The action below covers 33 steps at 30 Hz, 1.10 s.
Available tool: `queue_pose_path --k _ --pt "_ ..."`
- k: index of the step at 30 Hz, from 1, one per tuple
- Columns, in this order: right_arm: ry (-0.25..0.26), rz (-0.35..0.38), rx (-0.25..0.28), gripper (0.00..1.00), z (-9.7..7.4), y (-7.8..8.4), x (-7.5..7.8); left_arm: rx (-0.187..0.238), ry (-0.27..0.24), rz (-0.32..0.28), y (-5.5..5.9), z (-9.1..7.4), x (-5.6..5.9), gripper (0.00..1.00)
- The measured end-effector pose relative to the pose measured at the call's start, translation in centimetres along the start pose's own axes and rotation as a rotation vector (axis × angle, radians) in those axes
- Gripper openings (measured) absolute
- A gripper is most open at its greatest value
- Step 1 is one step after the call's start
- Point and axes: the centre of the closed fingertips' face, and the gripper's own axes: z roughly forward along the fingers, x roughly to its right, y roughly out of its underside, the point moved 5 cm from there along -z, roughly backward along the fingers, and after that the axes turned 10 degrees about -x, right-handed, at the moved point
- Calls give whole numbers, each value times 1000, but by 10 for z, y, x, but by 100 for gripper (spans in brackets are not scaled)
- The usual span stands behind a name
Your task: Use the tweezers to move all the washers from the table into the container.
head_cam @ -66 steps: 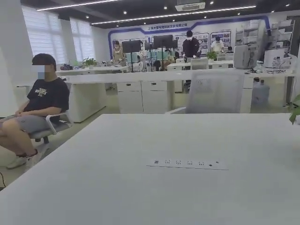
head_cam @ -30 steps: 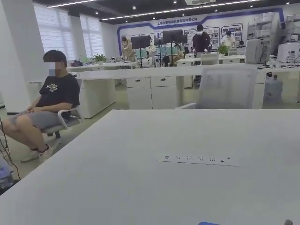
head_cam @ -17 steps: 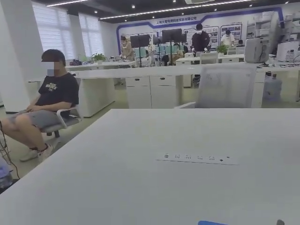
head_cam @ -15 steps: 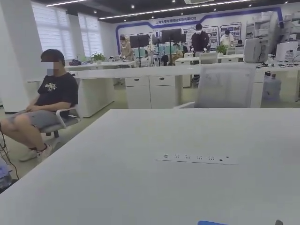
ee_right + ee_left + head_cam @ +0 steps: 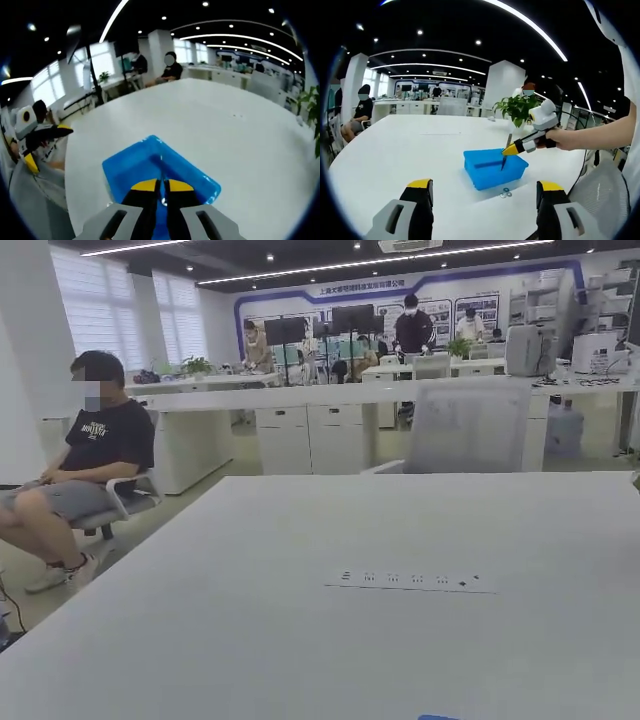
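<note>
Big white table (image 5: 395,150) running out ahead, and near its front edge sits the blue container (image 5: 487,172), open side up to take the parts. The left gripper (image 5: 483,186) hangs low with its jaws spread wide and empty, probably just keeping clear. The right gripper (image 5: 511,148) is pinched on the tweezers (image 5: 505,152), tips down over the container. It looks like a drop, but I can't tell if they carry anything. A couple of washers (image 5: 505,193) lie just beside the container.
</note>
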Motion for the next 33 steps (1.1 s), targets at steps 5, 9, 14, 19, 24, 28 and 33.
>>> queue_pose_path --k 5,9,14,19,24,28,33 --pt "8 -16 -3 3 1 1 -1 -4 4 3 0 0 1 86" --pt "11 -14 -4 3 1 1 0 -3 2 -4 0 0 0 86" --pt "23 -16 14 3 -7 -1 -4 7 -19 -17 0 -1 -4 87" --pt "25 -14 44 3 -20 -6 -10 -2 -14 -10 1 -1 -3 86" --pt "23 -21 86 3 -36 -16 -20 -15 -13 -7 3 1 -3 86" --pt "17 -25 130 3 -50 -26 -29 -18 -9 -7 4 2 -3 86" --pt "-9 -24 159 3 -59 -31 -45 -24 -8 -3 4 2 -3 86"
